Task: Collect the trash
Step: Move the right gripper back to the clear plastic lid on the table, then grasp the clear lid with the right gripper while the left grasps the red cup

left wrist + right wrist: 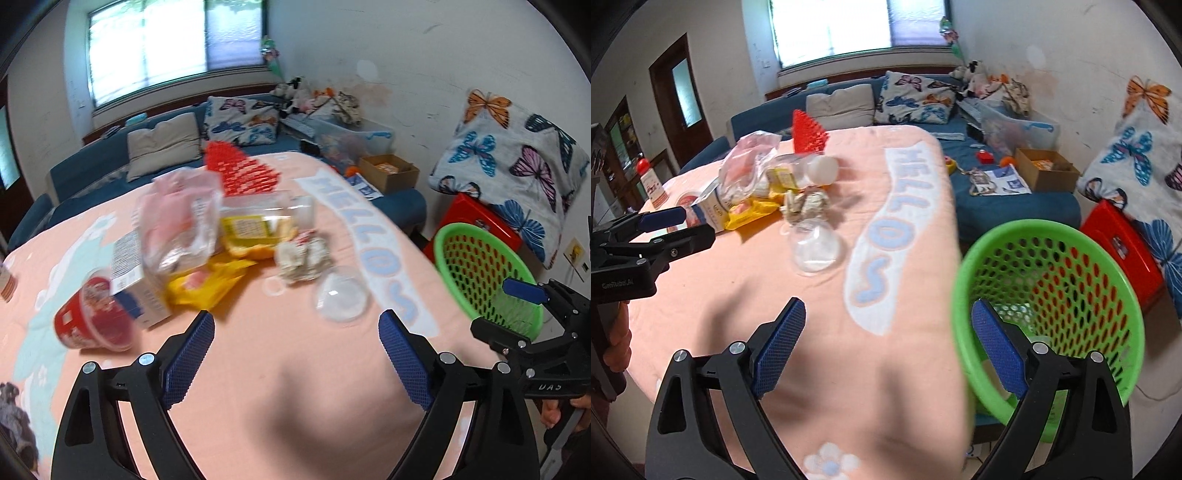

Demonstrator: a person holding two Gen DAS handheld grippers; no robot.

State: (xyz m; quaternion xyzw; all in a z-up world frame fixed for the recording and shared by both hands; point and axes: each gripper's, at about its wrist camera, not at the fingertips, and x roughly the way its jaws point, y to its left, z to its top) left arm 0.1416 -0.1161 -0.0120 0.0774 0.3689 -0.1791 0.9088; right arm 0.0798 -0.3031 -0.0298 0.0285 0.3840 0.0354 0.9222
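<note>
Both claws, the left gripper [296,328] and the right gripper [888,317], hang spread and empty above a peach blanket [258,369]. A trash pile [207,243] lies ahead of them, a green mesh basket [1049,295] just right of the right claw. The clear plastic dome lid [341,297] looks slippery and may skid away from closing pads.

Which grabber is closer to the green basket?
The right gripper. It hangs open right beside the green basket, one finger crossing the rim in its own view. The left gripper, also open, hovers over the pink blanket, farther from the basket, toward the trash pile.
</note>
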